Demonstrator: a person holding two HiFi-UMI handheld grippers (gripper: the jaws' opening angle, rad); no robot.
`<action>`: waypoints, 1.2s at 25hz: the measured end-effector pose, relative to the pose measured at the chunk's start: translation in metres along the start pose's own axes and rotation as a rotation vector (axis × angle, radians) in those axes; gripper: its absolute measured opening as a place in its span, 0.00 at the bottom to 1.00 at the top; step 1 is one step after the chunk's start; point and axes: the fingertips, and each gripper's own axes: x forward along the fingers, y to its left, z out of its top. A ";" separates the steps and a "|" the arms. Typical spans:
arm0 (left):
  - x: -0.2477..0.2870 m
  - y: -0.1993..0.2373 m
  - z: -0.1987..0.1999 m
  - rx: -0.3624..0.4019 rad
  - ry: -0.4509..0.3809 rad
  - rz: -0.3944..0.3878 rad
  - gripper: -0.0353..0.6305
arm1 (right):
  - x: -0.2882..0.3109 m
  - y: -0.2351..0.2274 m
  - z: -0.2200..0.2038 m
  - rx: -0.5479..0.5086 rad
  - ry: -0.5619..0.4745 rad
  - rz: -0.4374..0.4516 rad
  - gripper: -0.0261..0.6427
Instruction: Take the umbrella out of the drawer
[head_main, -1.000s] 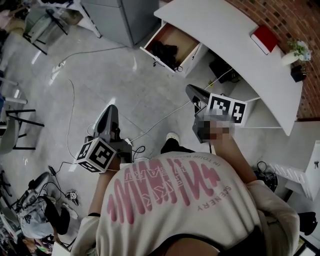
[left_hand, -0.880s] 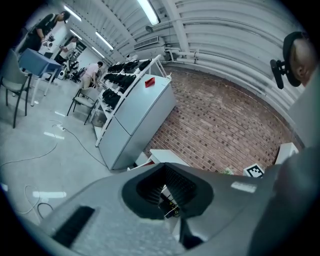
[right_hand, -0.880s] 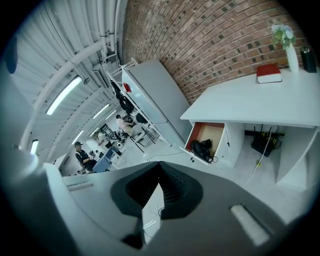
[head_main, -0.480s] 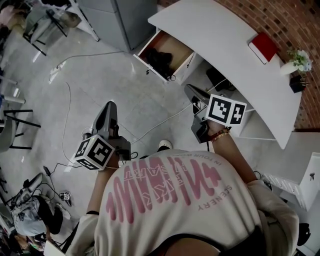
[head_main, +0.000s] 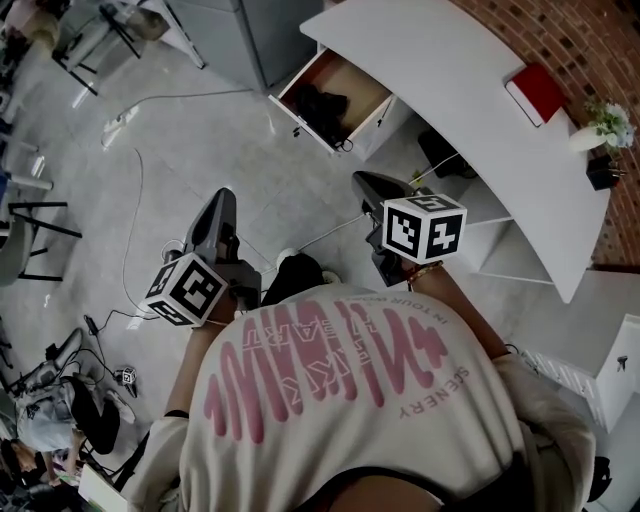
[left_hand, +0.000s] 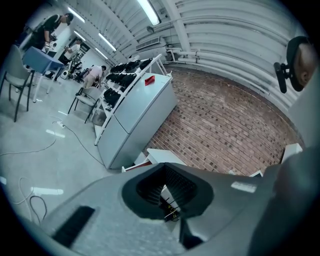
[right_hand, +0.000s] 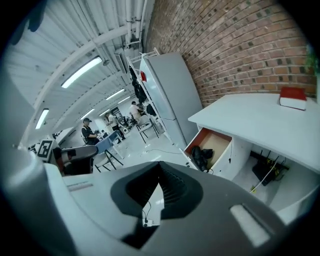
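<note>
The drawer (head_main: 345, 88) stands pulled open under the left end of the white desk (head_main: 450, 70). A black umbrella (head_main: 322, 103) lies inside it, also in the right gripper view as a dark bundle, the umbrella (right_hand: 200, 156), in the drawer (right_hand: 216, 144). My left gripper (head_main: 222, 197) hangs over the grey floor, well short of the drawer, jaws together and empty. My right gripper (head_main: 358, 181) is nearer, below the drawer's front corner, also shut and empty. In their own views the left gripper (left_hand: 165, 164) and right gripper (right_hand: 160, 163) show closed tips.
A grey cabinet (head_main: 235, 30) stands left of the drawer. A red book (head_main: 540, 93) and a small plant (head_main: 605, 118) sit on the desk. Cables (head_main: 135, 200) trail over the floor. Chairs (head_main: 30, 230) and people at work stand further left.
Both grippers have come forward towards the drawer; the right one shifted left and rolled, turning its marker cube. The person's foot stepped ahead between the grippers.
</note>
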 end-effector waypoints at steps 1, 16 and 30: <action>0.000 0.001 0.000 0.000 0.001 0.000 0.06 | 0.001 -0.002 0.000 0.004 -0.002 -0.009 0.06; 0.075 0.040 0.035 0.009 0.047 -0.026 0.06 | 0.054 -0.053 0.028 0.118 0.042 -0.106 0.06; 0.184 0.111 0.096 -0.001 0.102 -0.031 0.06 | 0.159 -0.110 0.071 0.206 0.038 -0.247 0.06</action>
